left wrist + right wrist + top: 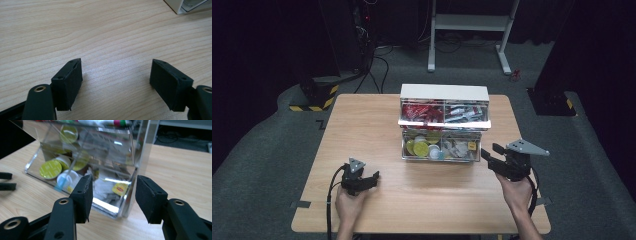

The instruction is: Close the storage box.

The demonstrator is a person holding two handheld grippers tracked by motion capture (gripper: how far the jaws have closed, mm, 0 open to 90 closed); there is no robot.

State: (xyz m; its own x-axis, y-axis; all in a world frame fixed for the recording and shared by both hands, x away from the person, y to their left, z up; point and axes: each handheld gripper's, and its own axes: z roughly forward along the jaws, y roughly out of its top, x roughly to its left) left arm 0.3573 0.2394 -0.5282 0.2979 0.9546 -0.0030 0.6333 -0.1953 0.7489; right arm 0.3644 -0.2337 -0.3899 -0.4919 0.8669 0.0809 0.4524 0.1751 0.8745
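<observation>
I see my right gripper point(490, 156) with jaws parted, grasping nothing, just beside the front right corner of the clear plastic two-drawer organiser point(443, 125) mid-table. My left gripper point(371, 181) rests released on the wooden table point(362, 130), well apart from the organiser's front left.

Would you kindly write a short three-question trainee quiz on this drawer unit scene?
1. True or false: the left gripper holds a capsule.
2. Which drawer compartment holds the green-lidded capsules: A left, B right?
3. What is the right gripper aimed at?
Key: 1 false, its jaws are open over bare table. 2 A. 3 the clear lower drawer's corner near the yellow-tagged tea bags; jaws open, gripping nothing.
</observation>
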